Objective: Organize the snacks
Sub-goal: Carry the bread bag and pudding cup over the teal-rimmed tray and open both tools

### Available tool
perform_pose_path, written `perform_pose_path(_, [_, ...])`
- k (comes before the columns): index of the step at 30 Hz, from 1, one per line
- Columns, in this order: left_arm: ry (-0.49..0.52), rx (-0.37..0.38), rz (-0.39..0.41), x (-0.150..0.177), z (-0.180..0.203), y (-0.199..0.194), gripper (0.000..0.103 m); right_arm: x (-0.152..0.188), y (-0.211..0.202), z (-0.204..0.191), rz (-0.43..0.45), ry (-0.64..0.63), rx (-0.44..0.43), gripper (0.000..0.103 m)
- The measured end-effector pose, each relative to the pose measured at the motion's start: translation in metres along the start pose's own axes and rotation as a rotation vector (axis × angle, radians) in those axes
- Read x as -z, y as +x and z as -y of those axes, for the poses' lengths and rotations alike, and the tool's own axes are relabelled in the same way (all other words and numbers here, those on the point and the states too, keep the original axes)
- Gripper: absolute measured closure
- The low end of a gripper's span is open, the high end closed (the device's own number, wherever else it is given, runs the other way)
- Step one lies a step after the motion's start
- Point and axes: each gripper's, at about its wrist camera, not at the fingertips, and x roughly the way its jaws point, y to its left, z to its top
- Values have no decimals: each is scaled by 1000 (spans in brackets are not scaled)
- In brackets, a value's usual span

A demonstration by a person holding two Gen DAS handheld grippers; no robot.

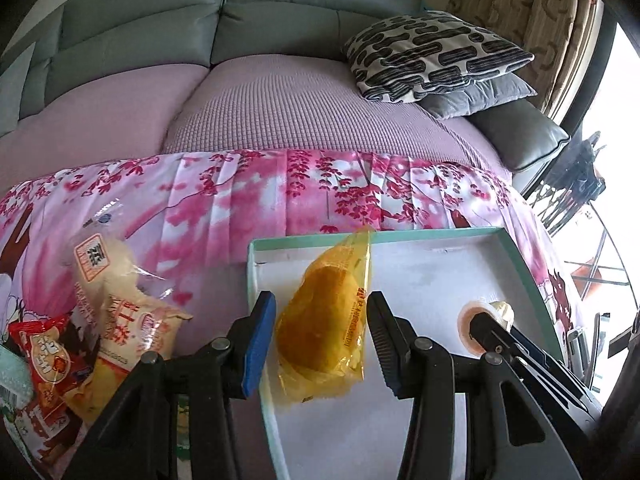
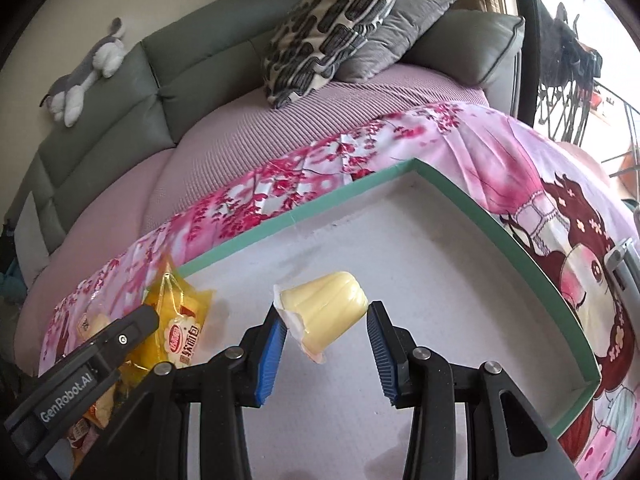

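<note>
Left gripper [image 1: 322, 334]: clenched on the yellow snack bag [image 1: 324, 320], held above the tray's [image 2: 280, 222] left edge.
Right gripper [image 2: 326, 346]: grasping the pudding cup [image 2: 324, 304] over the tray's middle.
Done: nothing rests on the tray floor yet, by appearance.
Left: both held items to set down; snack pile [image 1: 92, 320] waits on the floral cloth [image 1: 240, 192], off the tray's left edge.

tray [image 1: 516, 248] on the cloth-covered bench [image 1: 224, 216], sofa [image 1: 280, 92] behind it. in the tray: wrapped cake [image 1: 324, 320] toward its left side, between the left gripper [image 1: 322, 336] jaws; pudding cup [image 2: 324, 312] to the right of it, between the right gripper [image 2: 326, 344] jaws. left of the tray, on the cloth, a heap of snack packets [image 1: 100, 320]. two pillows [image 1: 436, 56] stacked at the sofa's right end; plush toy [image 2: 86, 72] on the backrest top, far left.
</note>
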Motion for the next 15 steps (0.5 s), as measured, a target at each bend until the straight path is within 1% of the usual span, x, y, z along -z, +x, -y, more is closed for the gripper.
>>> perform_pose_path(3, [21,-22,6,1,5,-3,54,0,1,1,-5,1,4,59])
perform_pose_path(7, [13,-53,-4,-2,3,-11,54,-1,-1,5,-15,19,-1,59])
perform_pose_path(9, [16,-67,-1,-4,2,-19,46,-1,-2,4,-15,12,9,58])
perform_pose_path(11, [22,-100,13,-6,0,-28,25,-1,-3,3,-15,11,11,58])
perform_pose_path(12, [23,-112,19,-7,-1,-31,23,-1,-3,2,-19,10,14,56])
perform_pose_path(14, [24,-135,32,-8,-5,-38,22,-1,-3,0,-19,4,13,50])
perform_pose_path(15, [23,-148,32,-9,-7,-40,21,-1,-4,-1,-19,0,16,44])
